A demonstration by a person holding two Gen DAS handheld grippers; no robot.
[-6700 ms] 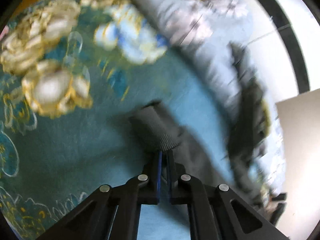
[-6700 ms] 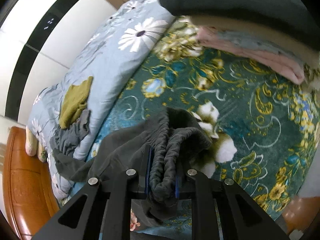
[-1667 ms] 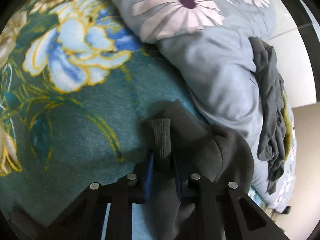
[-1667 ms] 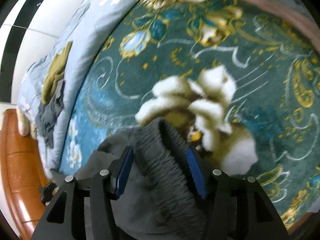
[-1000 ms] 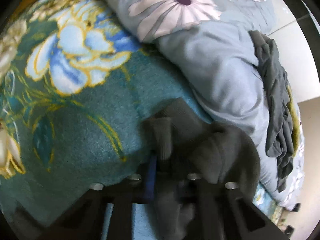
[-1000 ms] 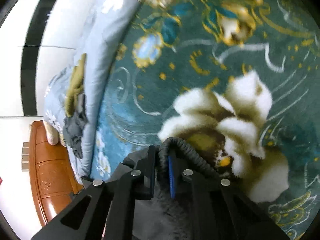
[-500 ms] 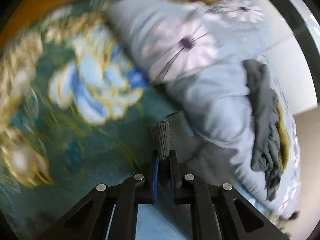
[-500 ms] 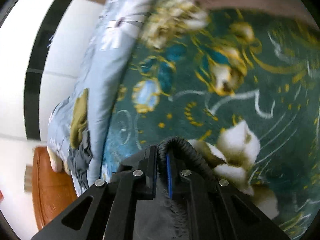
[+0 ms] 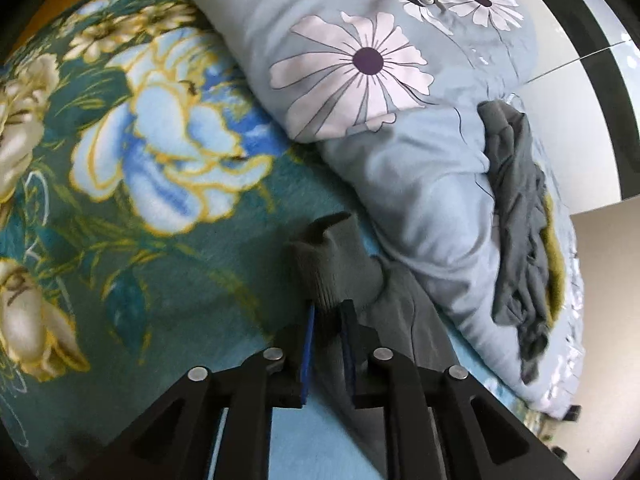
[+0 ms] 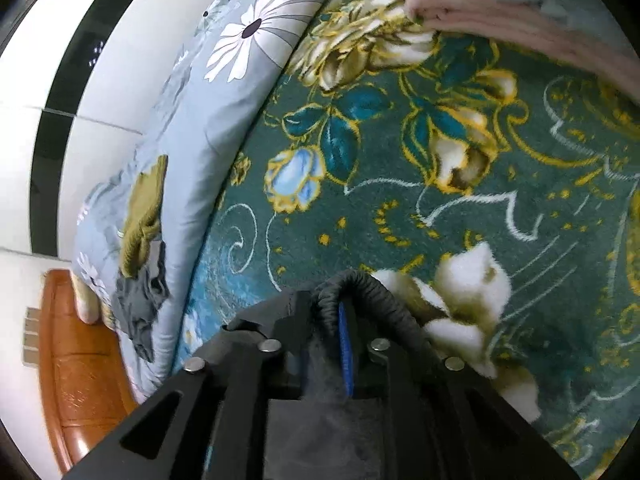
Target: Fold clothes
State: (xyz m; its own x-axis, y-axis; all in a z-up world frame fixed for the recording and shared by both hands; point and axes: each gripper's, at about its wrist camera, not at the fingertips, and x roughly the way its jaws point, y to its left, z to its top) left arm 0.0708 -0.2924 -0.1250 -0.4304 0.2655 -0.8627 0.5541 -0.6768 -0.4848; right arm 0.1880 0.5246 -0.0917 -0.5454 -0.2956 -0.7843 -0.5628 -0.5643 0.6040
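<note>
I hold dark grey trousers over a green floral blanket (image 9: 120,280). My left gripper (image 9: 327,320) is shut on the ribbed leg cuff (image 9: 320,264), and the leg trails back to the right under it. My right gripper (image 10: 334,316) is shut on the gathered elastic waistband (image 10: 384,300), which loops out to the right of the fingers over the blanket (image 10: 400,200). The rest of the trousers is hidden below both grippers.
A light blue daisy-print duvet (image 9: 380,100) lies along the wall side, also in the right wrist view (image 10: 224,80). A crumpled grey garment (image 9: 516,216) and an olive one (image 10: 142,212) lie on it. Folded pink clothes (image 10: 500,12) sit far right. A wooden headboard (image 10: 76,360) stands at the left.
Both grippers have lifted and pulled back from the blanket with the trousers. The right gripper closed on the waistband about a second ago. The bunched fabric by the left gripper has straightened.
</note>
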